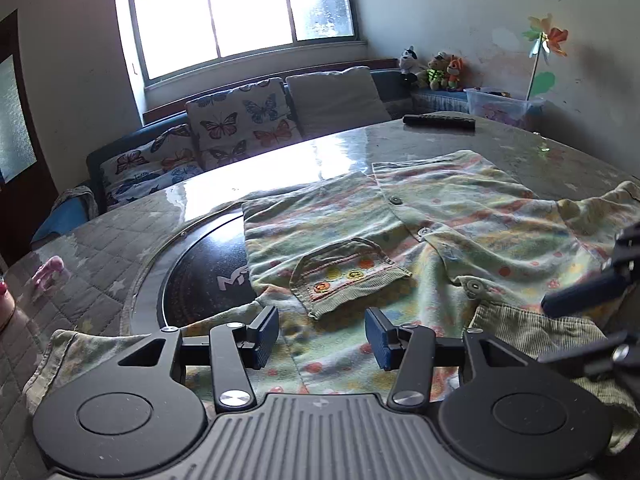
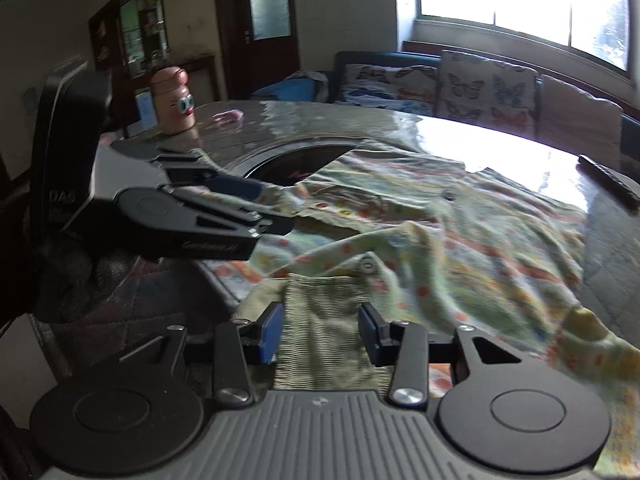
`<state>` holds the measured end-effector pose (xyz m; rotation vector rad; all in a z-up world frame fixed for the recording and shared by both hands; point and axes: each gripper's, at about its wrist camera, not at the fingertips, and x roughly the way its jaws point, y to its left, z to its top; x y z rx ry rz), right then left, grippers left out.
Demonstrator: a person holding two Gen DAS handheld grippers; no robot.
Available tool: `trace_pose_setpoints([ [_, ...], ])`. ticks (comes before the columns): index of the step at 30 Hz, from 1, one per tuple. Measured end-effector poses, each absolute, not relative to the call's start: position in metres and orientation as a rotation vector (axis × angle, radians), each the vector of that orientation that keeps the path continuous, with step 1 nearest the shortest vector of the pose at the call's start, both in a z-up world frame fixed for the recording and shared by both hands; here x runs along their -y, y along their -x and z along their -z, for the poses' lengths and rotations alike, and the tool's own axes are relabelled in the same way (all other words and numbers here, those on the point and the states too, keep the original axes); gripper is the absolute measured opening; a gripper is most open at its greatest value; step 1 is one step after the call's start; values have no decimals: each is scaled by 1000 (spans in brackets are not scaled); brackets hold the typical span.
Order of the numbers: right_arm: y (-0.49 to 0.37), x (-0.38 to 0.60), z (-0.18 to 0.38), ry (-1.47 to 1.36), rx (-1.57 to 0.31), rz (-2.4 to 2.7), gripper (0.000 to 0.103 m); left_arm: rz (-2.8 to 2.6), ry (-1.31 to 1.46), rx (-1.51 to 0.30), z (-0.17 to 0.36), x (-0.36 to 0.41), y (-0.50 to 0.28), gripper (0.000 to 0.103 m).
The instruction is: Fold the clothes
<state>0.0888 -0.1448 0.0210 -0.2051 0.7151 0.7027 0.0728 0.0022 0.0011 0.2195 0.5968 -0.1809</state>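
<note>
A pale green child's shirt with coloured dots and stripes (image 1: 440, 216) lies spread on the round table, its buttoned front and corduroy pocket (image 1: 344, 276) facing up. My left gripper (image 1: 322, 340) is open, low over the near hem just in front of the pocket. My right gripper (image 2: 320, 334) is open with the ribbed corduroy collar (image 2: 320, 320) lying between its fingers. The shirt (image 2: 460, 232) fills the right wrist view, with the left gripper (image 2: 240, 204) seen from the side over its left edge. The right gripper's finger (image 1: 580, 292) shows at the right edge of the left wrist view.
The table (image 1: 280, 160) has a quilted cover and a black round inset (image 1: 208, 272) partly under the shirt. A dark remote (image 1: 438, 121) lies at the far side. A pink toy figure (image 2: 174, 100) stands at the far left. A sofa with butterfly cushions (image 1: 240, 120) is behind.
</note>
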Motion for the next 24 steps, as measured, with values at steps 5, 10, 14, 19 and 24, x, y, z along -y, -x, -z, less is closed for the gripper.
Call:
trace_pose_setpoints([
  [5, -87, 134, -9, 221, -743, -717, 26, 179, -203, -593, -4, -4, -73, 51],
  [10, -87, 140, -13, 200, -743, -705, 5, 180, -199, -597, -3, -4, -76, 51],
  [14, -88, 158, -26, 131, -732, -680, 5, 191, -206, -603, -3, -4, -77, 51],
  [19, -94, 186, -46, 10, -705, -643, 5, 221, -228, -614, 0, 1, -79, 51],
  [24, -97, 200, -54, -61, -693, -634, 5, 270, -264, -622, 5, 13, -77, 51],
])
